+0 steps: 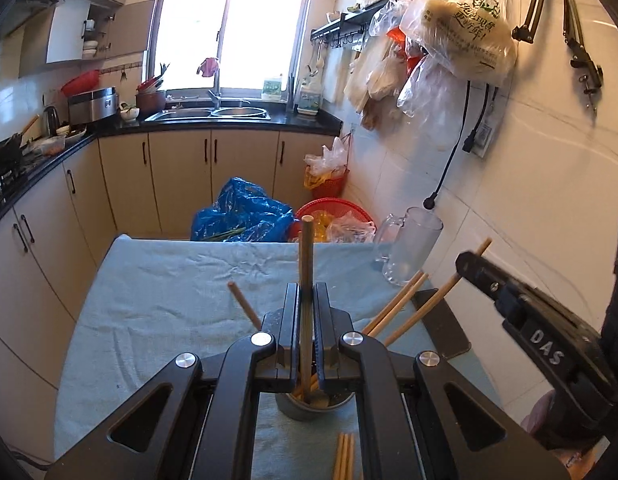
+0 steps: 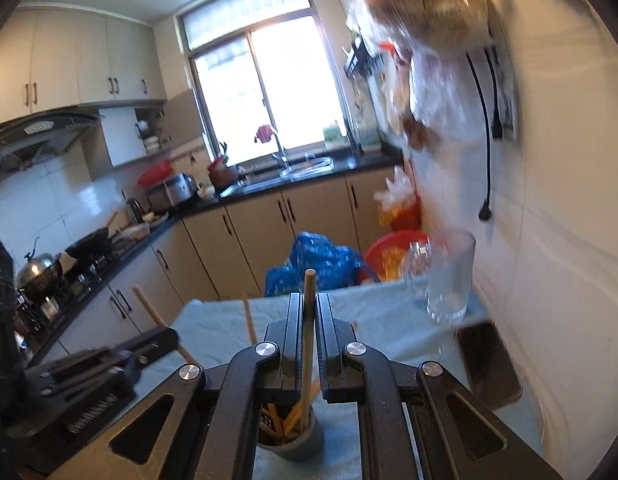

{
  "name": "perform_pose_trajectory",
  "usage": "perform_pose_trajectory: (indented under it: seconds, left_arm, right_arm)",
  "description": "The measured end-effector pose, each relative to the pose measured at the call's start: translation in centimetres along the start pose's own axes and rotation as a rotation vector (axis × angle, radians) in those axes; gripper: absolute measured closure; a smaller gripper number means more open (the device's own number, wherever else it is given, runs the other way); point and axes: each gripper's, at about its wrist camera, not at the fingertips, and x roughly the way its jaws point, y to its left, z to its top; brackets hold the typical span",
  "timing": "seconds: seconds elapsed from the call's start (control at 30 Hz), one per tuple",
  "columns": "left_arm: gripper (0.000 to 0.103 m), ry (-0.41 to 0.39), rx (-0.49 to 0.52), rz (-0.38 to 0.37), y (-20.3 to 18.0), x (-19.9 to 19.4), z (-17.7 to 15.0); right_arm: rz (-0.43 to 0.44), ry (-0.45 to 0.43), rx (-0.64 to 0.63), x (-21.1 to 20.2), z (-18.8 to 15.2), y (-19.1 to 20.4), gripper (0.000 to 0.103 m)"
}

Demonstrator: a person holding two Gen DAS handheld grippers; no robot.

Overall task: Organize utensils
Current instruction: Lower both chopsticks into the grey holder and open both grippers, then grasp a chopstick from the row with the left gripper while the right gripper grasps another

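1. chopsticks are the task's thing: each gripper holds one upright, and more stand in a grey cup (image 1: 309,408) on the cloth-covered table (image 1: 149,280).
2. left gripper (image 1: 307,304) has its fingers pinched narrow on a single chopstick (image 1: 307,248), whose lower end reaches down to the cup's mouth below.
3. right gripper (image 2: 309,316) is likewise clamped tight on its own chopstick (image 2: 308,300), with the lower tip among the sticks already in the cup (image 2: 293,440).
4. by the look of it, both sticks are at the point of going into the cup, or nearly so; whether their tips rest on the bottom cannot be told.
5. done so far: several chopsticks lean in the cup, some splaying out toward the glass mug (image 1: 409,248) at the far right of the table.
6. left to do: a loose bunch (image 1: 344,456) lies flat on the cloth just in front of the cup and is not yet collected.
7. judged from this, the task is well along but unfinished; letting go of the two held sticks and gathering the loose ones remains.
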Motion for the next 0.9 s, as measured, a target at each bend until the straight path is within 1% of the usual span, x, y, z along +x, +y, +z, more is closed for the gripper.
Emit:
perform_pose_trajectory:
  seconds: [0.1,0.13,0.17,0.2,0.23,0.27,0.3,0.43,0.5,0.57,0.63,0.7,0.8,0.83,0.9]
  left_arm:
    - [0.097,-0.020,0.010,0.012,0.0,-0.8,-0.4]
    - [0.095,-0.026,0.019,0.016,-0.1,-1.0,-0.5]
    - [0.093,-0.027,0.027,0.013,-0.2,-1.3,-0.6]
    - [0.087,-0.031,0.029,0.012,-0.2,-1.6,-0.7]
    - [0.080,-0.037,0.029,0.013,-0.2,-2.0,-0.6]
    - [0.078,-0.046,0.029,0.014,-0.1,-2.4,-0.6]
    - [0.075,-0.056,0.029,0.016,-0.1,-2.8,-0.7]
    - [0.069,-0.080,0.010,0.016,0.3,-5.0,-1.0]
    - [0.066,-0.091,-0.011,0.014,0.8,-6.3,-1.3]
    - [0.065,-0.103,-0.022,0.016,1.3,-7.6,-1.8]
    - [0.063,-0.115,-0.026,0.026,1.6,-8.9,-2.5]
    - [0.059,-0.123,-0.026,0.041,2.1,-10.3,-3.4]
    - [0.053,-0.117,-0.027,0.051,2.8,-11.6,-5.3]
    - [0.052,-0.109,-0.027,0.054,3.0,-11.8,-5.9]
    - [0.052,-0.081,-0.026,0.055,3.4,-12.0,-7.7]
  right_arm:
    - [-0.010,0.020,0.024,0.7,-0.8,-0.9,0.095]
    - [-0.015,0.031,0.034,1.0,-1.0,-1.2,0.092]
    - [-0.017,0.040,0.045,1.2,-1.1,-1.6,0.083]
    - [-0.016,0.043,0.053,1.3,-1.2,-1.8,0.077]
    - [-0.016,0.041,0.062,1.3,-1.3,-2.0,0.064]
    - [-0.019,0.035,0.067,1.1,-1.3,-2.2,0.060]
    - [-0.023,0.030,0.067,0.8,-1.2,-2.3,0.060]
    - [-0.022,0.016,0.061,-0.7,-0.9,-2.1,0.059]
    - [-0.024,0.005,0.052,-2.0,-0.8,-2.1,0.055]
    - [-0.027,-0.001,0.044,-3.1,-0.9,-1.9,0.048]
    - [-0.028,0.004,0.034,-4.4,-1.3,-1.8,0.044]
    - [-0.035,0.016,0.018,-5.8,-2.1,-1.9,0.043]
    - [-0.047,0.047,-0.007,-7.4,-3.8,-2.2,0.036]
    - [-0.051,0.059,-0.015,-7.8,-4.5,-2.4,0.034]
    - [-0.063,0.099,-0.031,-8.5,-6.5,-2.8,0.034]
